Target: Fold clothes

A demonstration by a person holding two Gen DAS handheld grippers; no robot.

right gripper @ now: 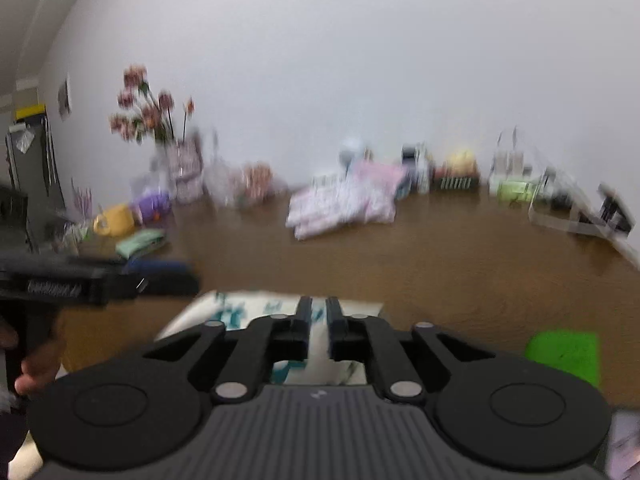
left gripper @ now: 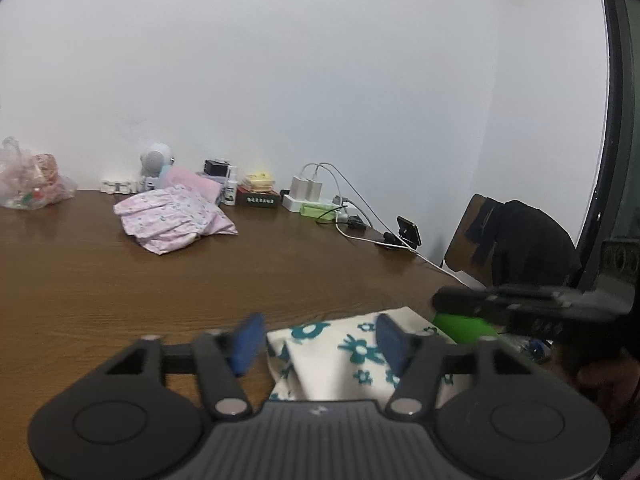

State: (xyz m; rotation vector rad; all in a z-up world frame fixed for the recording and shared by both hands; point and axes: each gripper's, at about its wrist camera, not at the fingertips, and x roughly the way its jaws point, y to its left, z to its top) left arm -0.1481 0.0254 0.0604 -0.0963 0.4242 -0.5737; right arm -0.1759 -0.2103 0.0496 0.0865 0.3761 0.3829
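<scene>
A white cloth with teal flowers (left gripper: 340, 356) lies folded on the brown table near its front edge. My left gripper (left gripper: 316, 340) is open above it, its blue pads (left gripper: 248, 338) spread to either side and holding nothing. The right gripper shows at the right of this view (left gripper: 520, 304). In the blurred right wrist view the same cloth (right gripper: 240, 312) lies under my right gripper (right gripper: 317, 312), whose fingers are nearly together; whether they pinch the cloth is hidden. The left gripper (right gripper: 100, 280) shows at the left there.
A pile of pink patterned clothes (left gripper: 176, 220) lies at the back of the table (left gripper: 280, 272). Chargers and cables (left gripper: 320, 196), boxes, a plastic bag (left gripper: 28, 180), a yellow mug (right gripper: 116, 220) and flowers (right gripper: 152, 108) line the wall. A green item (right gripper: 564, 354) lies right of the cloth.
</scene>
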